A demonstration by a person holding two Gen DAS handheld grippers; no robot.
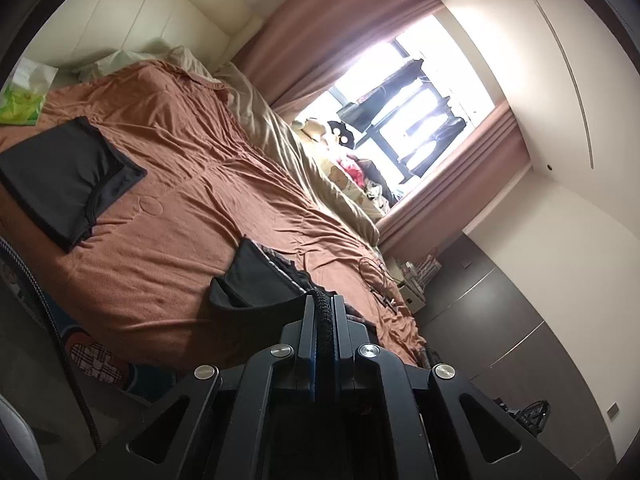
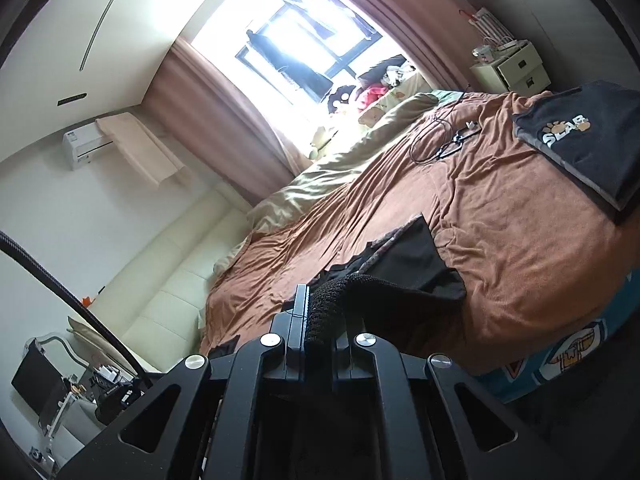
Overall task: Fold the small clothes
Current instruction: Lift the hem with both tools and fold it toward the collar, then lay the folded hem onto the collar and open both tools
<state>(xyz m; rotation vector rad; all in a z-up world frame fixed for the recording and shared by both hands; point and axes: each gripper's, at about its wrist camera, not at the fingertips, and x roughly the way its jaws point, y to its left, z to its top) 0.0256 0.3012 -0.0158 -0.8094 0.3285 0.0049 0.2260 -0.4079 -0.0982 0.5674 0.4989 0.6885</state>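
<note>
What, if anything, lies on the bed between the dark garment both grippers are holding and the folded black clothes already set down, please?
Nothing visible does. The left gripper and right gripper both clamp the dark garment; only bare brown bedspread separates it from the folded black clothes. The cable lies off toward the far side.

A rumpled brown fabric bedspread (image 1: 192, 184) is spread over the bed, with a beige crumpled duvet (image 1: 280, 136) bunched beside the pink curtains (image 1: 304, 36). A coiled black cable (image 2: 434, 140) is laid on the bedspread.
</note>
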